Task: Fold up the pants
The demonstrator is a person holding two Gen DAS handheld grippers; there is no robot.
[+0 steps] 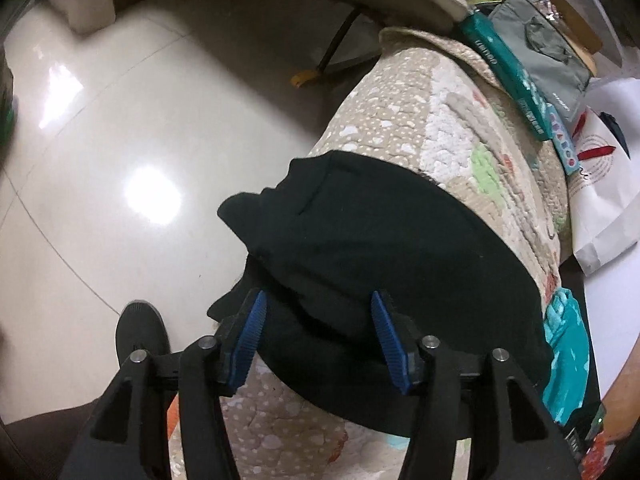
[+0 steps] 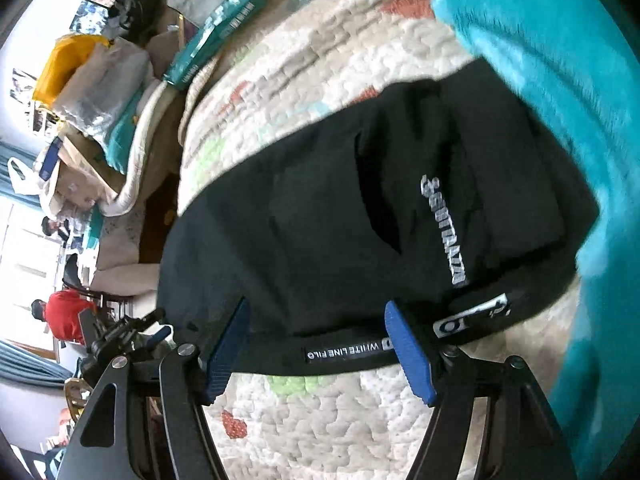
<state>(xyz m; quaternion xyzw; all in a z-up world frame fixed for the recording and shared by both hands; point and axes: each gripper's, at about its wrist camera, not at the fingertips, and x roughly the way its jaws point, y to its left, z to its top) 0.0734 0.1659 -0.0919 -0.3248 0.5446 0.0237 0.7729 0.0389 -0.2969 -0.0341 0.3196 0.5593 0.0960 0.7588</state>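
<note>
Black pants [image 1: 360,240] lie folded on a quilted beige cover [image 1: 400,120], and one end droops over the cover's edge toward the floor. My left gripper [image 1: 322,320] hangs over that drooping end, open, its blue pads [image 1: 252,336] standing apart on either side of a bulge of fabric. The right wrist view shows the same pants [image 2: 320,220] with white lettering and a labelled waistband [image 2: 344,352]. My right gripper [image 2: 318,348] is open at the waistband edge, and the pads do not press the cloth.
A teal fleece blanket [image 2: 540,120] borders the pants on one side. Teal boxes [image 1: 504,76], a grey pouch [image 1: 548,52] and a white paper bag [image 1: 600,200] crowd the cover's far side. Glossy floor tiles [image 1: 120,140] and a black shoe [image 1: 140,332] lie below the edge.
</note>
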